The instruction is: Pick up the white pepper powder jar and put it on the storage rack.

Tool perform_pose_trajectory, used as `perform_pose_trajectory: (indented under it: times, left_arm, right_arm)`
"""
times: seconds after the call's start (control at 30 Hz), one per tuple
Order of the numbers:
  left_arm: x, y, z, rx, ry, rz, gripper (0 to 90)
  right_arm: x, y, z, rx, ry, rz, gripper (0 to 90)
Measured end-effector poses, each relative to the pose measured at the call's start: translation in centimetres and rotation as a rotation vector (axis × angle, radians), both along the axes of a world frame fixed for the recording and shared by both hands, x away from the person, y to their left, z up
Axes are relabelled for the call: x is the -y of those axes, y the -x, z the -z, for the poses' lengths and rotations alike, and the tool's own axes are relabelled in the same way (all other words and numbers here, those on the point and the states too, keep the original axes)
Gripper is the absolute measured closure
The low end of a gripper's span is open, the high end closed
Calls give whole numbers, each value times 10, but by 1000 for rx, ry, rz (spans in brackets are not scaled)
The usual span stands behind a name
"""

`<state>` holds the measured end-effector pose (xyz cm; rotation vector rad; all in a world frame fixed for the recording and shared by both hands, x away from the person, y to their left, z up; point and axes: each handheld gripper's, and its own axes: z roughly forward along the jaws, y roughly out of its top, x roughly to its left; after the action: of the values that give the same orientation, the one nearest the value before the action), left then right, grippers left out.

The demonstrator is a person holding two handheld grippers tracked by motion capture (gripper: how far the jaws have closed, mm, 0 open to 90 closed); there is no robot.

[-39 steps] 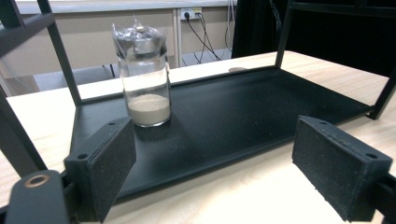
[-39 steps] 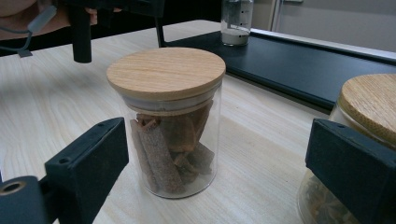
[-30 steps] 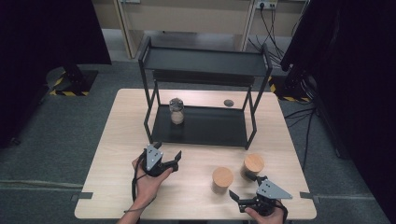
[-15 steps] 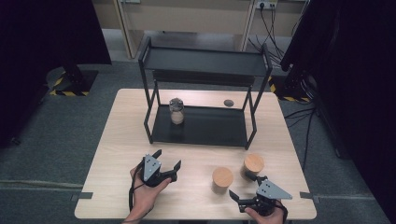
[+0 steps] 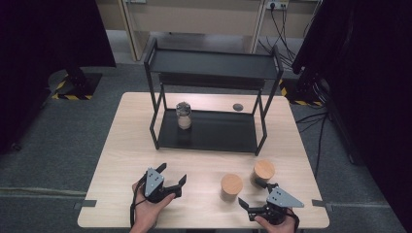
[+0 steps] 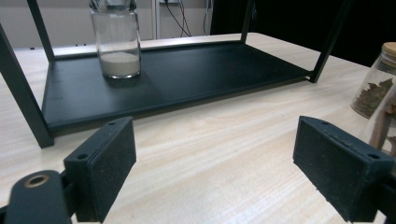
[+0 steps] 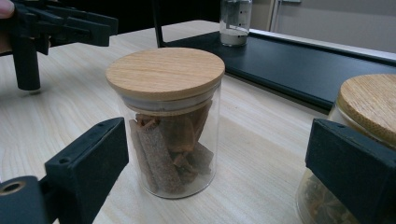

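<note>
Two glass jars with wooden lids stand on the near right of the table. The cinnamon-stick jar (image 5: 231, 187) (image 7: 168, 121) stands just ahead of my right gripper (image 5: 255, 195) (image 7: 222, 172), which is open, pads clear of the glass. The second jar (image 5: 264, 172) (image 7: 369, 102) stands beside its right jaw. My left gripper (image 5: 172, 174) (image 6: 219, 172) is open and holds nothing. It hovers low over bare table at the near left, facing the black rack (image 5: 209, 131). A clear jar of white powder (image 5: 183, 115) (image 6: 116, 42) stands on the rack's lower shelf (image 6: 187, 79).
The rack has an upper shelf (image 5: 214, 64) above the lower one, with thin black posts at the corners. A small dark disc (image 5: 237, 106) lies on the table behind the rack. Bare wood runs between the rack's front and the grippers. Grey floor surrounds the table.
My left hand has drawn back toward the near edge of the table, its gripper still open. The right gripper and all the jars have kept still.
</note>
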<state>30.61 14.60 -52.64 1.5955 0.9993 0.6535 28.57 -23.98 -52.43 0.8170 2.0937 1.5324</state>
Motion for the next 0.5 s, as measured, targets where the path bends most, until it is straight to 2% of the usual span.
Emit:
perform_pose_trajectory:
  times: [0.27, 0.5]
  left_arm:
    - [3, 3, 5, -6, -2, 3, 127]
    - [2, 3, 5, -6, 15, 3, 126]
  right_arm:
    - [0, 0, 0, -1, 2, -2, 61]
    - [0, 0, 0, -1, -1, 0, 61]
